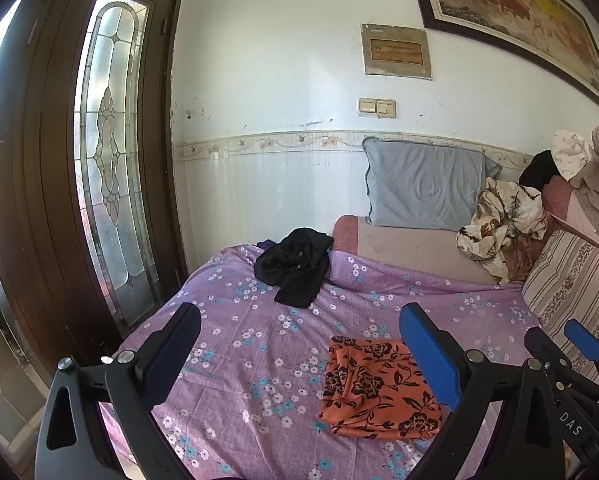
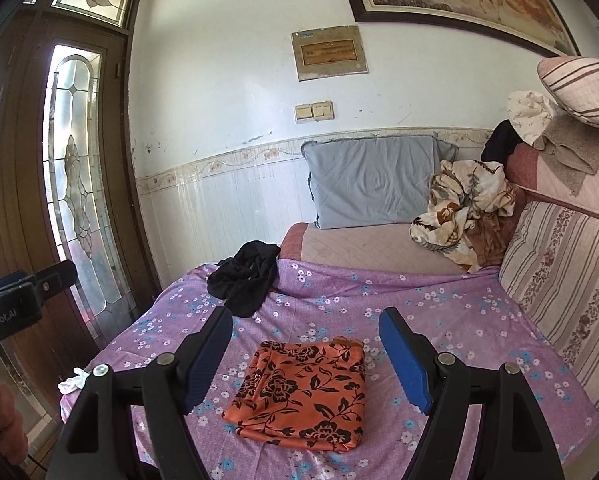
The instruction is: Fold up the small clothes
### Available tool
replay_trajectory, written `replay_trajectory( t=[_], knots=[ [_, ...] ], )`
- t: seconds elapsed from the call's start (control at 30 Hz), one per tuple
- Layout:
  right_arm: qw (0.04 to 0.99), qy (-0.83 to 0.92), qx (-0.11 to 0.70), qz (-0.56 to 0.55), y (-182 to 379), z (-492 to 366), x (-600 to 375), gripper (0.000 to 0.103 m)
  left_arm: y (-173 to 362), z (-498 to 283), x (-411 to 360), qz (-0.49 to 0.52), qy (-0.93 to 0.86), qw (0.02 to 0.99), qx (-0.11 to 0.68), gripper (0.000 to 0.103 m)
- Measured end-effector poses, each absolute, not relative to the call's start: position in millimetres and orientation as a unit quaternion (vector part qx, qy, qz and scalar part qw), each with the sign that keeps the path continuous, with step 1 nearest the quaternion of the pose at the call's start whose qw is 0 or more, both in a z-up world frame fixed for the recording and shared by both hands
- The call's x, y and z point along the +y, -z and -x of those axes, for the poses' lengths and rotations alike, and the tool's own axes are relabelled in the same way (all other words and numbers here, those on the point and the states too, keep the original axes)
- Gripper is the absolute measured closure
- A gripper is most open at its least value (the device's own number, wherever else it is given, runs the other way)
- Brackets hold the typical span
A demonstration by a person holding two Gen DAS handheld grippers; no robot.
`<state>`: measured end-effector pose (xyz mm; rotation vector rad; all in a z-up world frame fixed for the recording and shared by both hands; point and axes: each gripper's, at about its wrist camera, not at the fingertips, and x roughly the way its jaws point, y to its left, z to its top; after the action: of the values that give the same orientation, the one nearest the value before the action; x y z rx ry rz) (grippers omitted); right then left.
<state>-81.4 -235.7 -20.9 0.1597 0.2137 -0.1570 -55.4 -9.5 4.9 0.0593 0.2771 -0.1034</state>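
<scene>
Folded orange cloth (image 2: 301, 394) on bedsheet (image 2: 439, 312), black garment (image 2: 245, 276) crumpled, shape unclear

- The purple flowered bedsheet (image 2: 439, 320) lies open and bare around the folded orange cloth with black flowers (image 2: 303, 392), with passing room on every side.
- A crumpled black garment (image 2: 243, 276) occupies the sheet's far left corner.
- A grey pillow (image 2: 371, 180) and a cream patterned bundle (image 2: 463, 208) block the far end.
- A striped cushion (image 2: 559, 280) walls the right side.
- A brown glazed door (image 1: 111, 160) stands close on the left.
</scene>
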Motion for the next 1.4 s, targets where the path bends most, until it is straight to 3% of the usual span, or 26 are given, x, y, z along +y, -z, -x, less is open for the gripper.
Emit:
replay_trajectory(
  t=[1.4],
  knots=[
    [0.983,0.089,0.141,-0.077,47,36,-248,0.024,12,17,-31,-0.034,0.071,0.986,0.145,0.004]
  ],
)
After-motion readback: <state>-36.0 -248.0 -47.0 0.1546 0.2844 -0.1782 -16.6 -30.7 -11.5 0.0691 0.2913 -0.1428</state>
